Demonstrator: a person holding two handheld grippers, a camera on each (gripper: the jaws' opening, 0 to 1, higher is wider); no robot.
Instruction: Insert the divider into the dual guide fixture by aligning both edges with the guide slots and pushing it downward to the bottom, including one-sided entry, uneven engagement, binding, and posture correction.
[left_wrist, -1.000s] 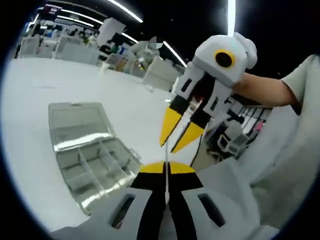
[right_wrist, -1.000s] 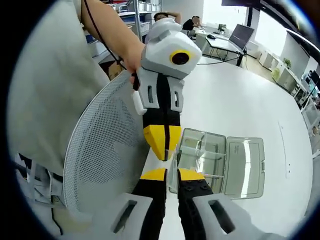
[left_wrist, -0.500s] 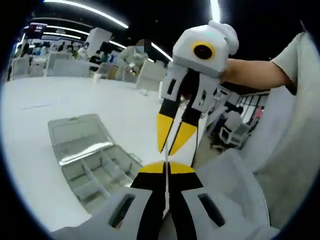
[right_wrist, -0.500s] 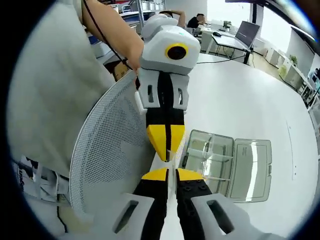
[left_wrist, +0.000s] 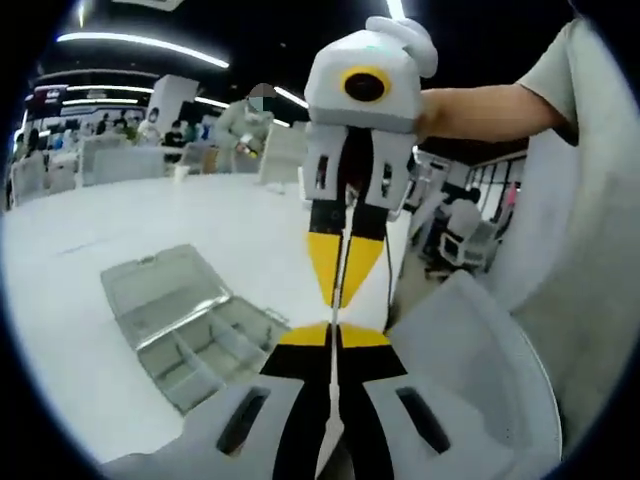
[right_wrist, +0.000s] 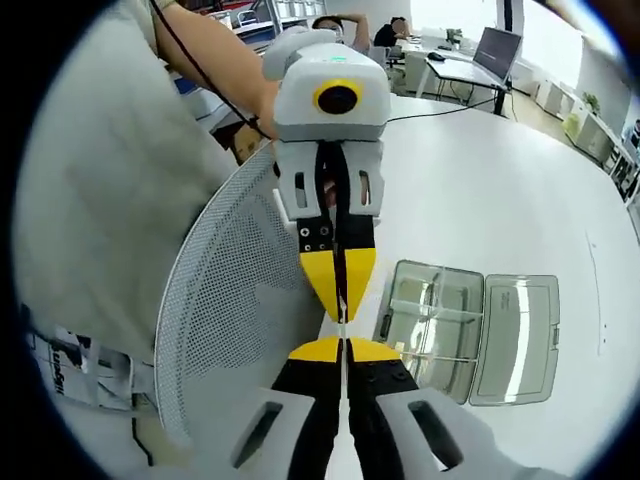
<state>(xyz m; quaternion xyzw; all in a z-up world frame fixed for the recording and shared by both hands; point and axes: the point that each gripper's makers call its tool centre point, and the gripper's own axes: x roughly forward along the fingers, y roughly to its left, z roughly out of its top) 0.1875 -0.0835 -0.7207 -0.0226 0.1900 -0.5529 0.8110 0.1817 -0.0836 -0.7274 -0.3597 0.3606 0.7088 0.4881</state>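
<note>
A thin clear divider (left_wrist: 337, 318) shows edge-on, held in the air between the two grippers, which meet tip to tip. In the left gripper view my left gripper (left_wrist: 335, 335) is shut on its near end, and my right gripper (left_wrist: 343, 292) comes down from above with its yellow tips pressed onto the far end. From the right gripper view the same divider (right_wrist: 342, 330) runs from my right gripper (right_wrist: 343, 347) to the left gripper (right_wrist: 340, 303). The clear compartment box (left_wrist: 195, 340) lies on the white table with its lid open, beside and below the grippers (right_wrist: 450, 320).
A white mesh chair back (right_wrist: 230, 330) stands close behind the grippers, and a person's grey shirt (right_wrist: 90, 200) lies beyond it. The table's edge (left_wrist: 400, 270) runs just past the box. Desks, monitors and people are far off at the back.
The right gripper's jaws, apart a second ago, have come together on the divider. Both grippers have swung into one straight line, tip to tip. The box has not moved on the table.
</note>
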